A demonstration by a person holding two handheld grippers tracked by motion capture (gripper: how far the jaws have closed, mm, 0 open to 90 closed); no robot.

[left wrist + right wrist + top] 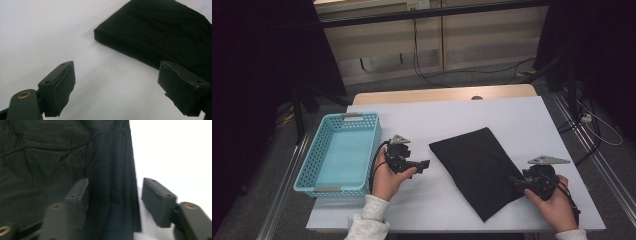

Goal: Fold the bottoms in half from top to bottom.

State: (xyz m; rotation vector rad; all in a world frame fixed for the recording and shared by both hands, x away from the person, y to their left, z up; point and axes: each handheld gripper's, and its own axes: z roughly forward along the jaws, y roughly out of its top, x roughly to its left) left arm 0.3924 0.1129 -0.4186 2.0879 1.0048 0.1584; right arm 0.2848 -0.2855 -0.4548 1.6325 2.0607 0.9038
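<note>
A folded black cloth (477, 167) lies on the white table (512, 115), slanting from the middle toward the front right. My left gripper (422, 166) is held just left of the cloth's near-left corner, its jaws wide apart over bare table. In the left gripper view (116, 75) nothing is between the jaws, and the cloth (160, 32) lies ahead to the right. My right gripper (514, 181) is at the cloth's right edge. In the right gripper view (115, 190) its jaws stand apart with the cloth's edge (120, 195) between them, and the pads do not press on it.
A light blue plastic basket (374, 145) with nothing in it stands at the table's left side, close to my left hand. Beyond the table's far edge there is a wooden strip, with cables on the floor behind it.
</note>
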